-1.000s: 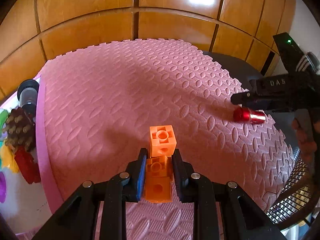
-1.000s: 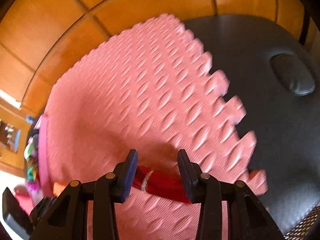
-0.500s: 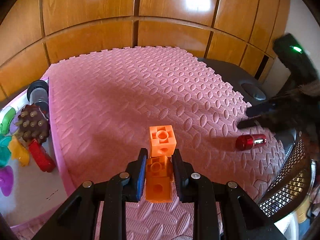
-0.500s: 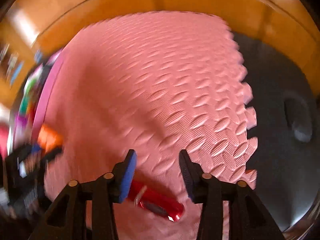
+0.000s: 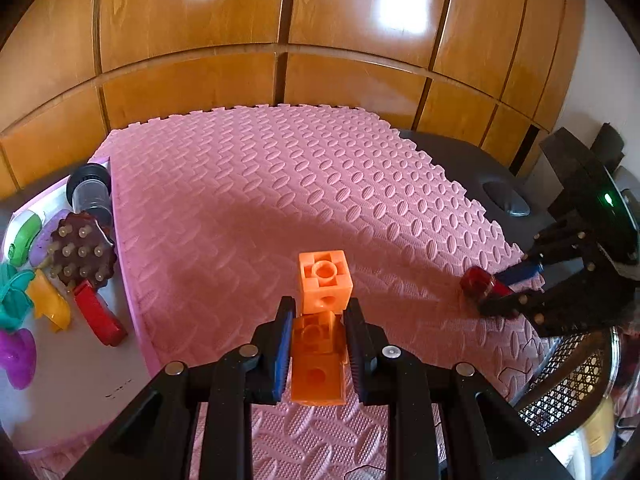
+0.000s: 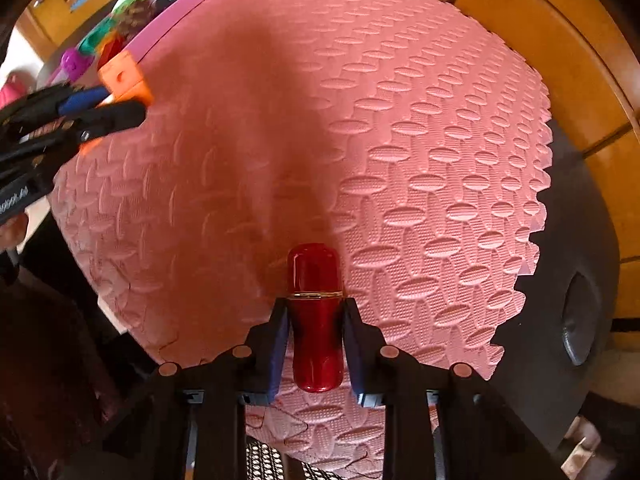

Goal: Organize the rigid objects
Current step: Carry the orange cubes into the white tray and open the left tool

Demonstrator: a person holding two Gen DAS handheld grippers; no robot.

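My left gripper (image 5: pixel 318 312) is shut on a stack of orange toy blocks (image 5: pixel 320 328) held just above the pink foam mat (image 5: pixel 256 200); the stack also shows in the right wrist view (image 6: pixel 122 76). My right gripper (image 6: pixel 314 312) has its fingers (image 6: pixel 276 340) around a glossy red lipstick-shaped tube (image 6: pixel 316 312) that lies along the fingers on the mat's near edge. In the left wrist view the right gripper (image 5: pixel 508 288) and the tube (image 5: pixel 478 282) are at the right edge of the mat.
A white tray with a pink rim (image 5: pixel 80 368) at the left holds several colourful toys, a brown studded piece (image 5: pixel 82 254) and a black cylinder (image 5: pixel 90 190). A dark surface (image 6: pixel 560 280) lies right of the mat. A mesh basket (image 5: pixel 568 384) is at the lower right. Wood panels stand behind.
My right gripper swung round and lined up with the red tube, which now sits between its fingers. My left gripper kept hold of the orange blocks and rose slightly.
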